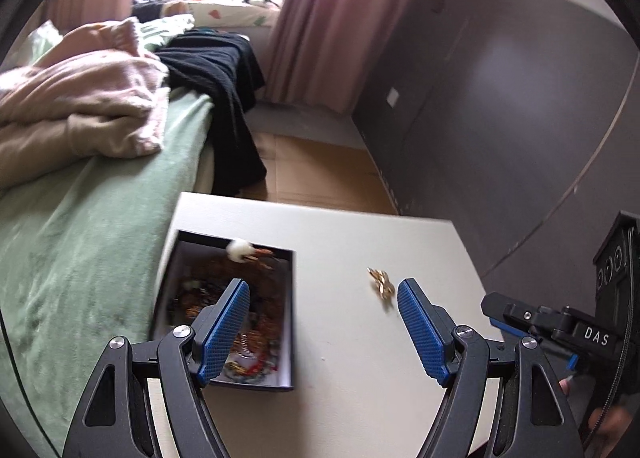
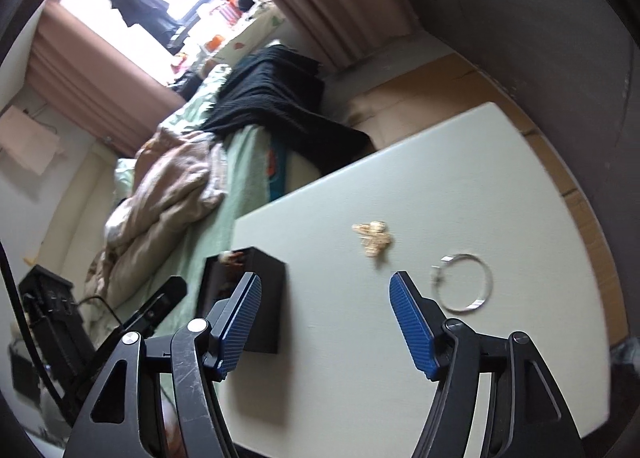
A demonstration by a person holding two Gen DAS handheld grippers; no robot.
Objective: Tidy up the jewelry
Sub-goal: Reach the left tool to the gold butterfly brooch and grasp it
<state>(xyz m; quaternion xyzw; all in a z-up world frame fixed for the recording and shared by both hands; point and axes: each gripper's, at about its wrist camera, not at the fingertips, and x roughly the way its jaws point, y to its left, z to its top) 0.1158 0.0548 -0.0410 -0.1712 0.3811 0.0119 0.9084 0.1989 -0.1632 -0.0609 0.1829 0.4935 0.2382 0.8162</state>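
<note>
In the left wrist view, the left gripper (image 1: 323, 298) is seen released, its blue pads wide apart with nothing between them, held above a white table (image 1: 360, 398); one black box (image 1: 291, 318) is seen at the table's left side beside a green-covered bed (image 1: 80, 238), filled with a tangle of jewelry (image 1: 248, 338) too blurred to be counted; one gold piece (image 1: 381, 284) is seen lying loose on the bare tabletop, just beside the right pad and apart from the box; part of the right gripper's body is caught at the right edge; in the right wrist view, the right gripper (image 2: 325, 294) is likewise shown released and empty, no item being pressed by either pad; the same box (image 2: 256, 298) is seen beside the left pad, the gold piece (image 2: 374, 241) ahead between the pads but farther up the table, and one silver bangle (image 2: 464, 283) just right of the right pad, flat on the table; two loose items are thus counted outside one box, and two grippers, both empty; the task is judged to be in progress, though which way the pieces are being moved, out of the box or into it, cannot be told from these views, so what remains cannot be settled
</note>
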